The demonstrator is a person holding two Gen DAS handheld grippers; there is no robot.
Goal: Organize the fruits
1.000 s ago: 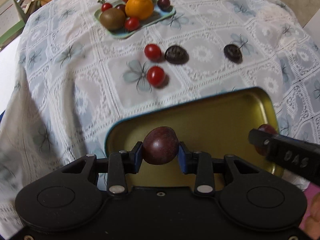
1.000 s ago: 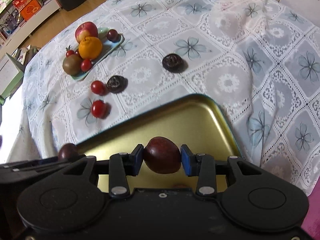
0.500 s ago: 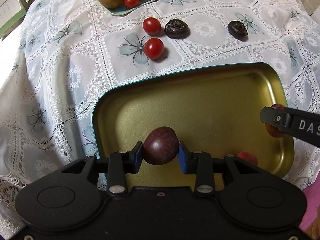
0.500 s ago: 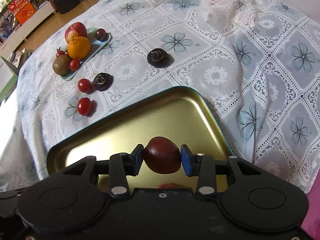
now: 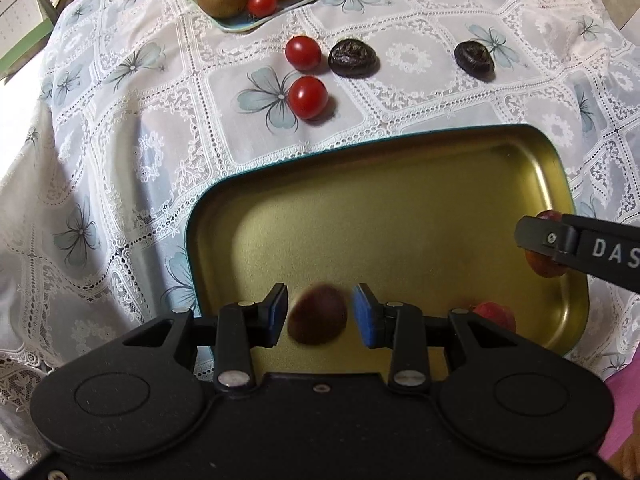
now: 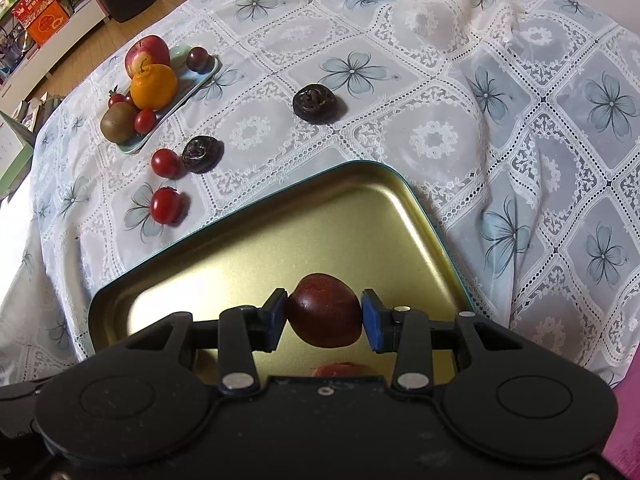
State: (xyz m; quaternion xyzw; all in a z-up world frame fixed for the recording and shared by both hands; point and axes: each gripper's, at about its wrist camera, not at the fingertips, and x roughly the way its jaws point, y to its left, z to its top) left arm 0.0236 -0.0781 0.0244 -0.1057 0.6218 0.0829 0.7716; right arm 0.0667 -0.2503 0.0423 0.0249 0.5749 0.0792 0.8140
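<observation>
My left gripper [image 5: 318, 314] hangs over the near left part of the gold tray [image 5: 400, 168]. A dark red plum [image 5: 318, 316] shows blurred between its blue pads, with a small gap on each side, so the pads do not press on it. My right gripper [image 6: 323, 312] is shut on a second dark red plum [image 6: 323, 310] above the tray's [image 6: 280, 220] near right part. In the left wrist view that gripper's finger [image 5: 560, 240] reaches in from the right with its plum [image 5: 544, 266] partly hidden behind it.
On the lace tablecloth lie two cherry tomatoes [image 5: 307, 97] [image 5: 303, 53] and two dark wrinkled fruits [image 5: 353, 58] [image 5: 474, 56]. A pale blue plate [image 6: 200, 80] at the far left holds an apple, an orange, a kiwi and small fruits. A red patch [image 5: 494, 314] on the tray floor may be a reflection.
Both grippers tipped down over the gold tray, which now fills more of each view. The left plum, gripped before, now sits loose and blurred between the pads.
</observation>
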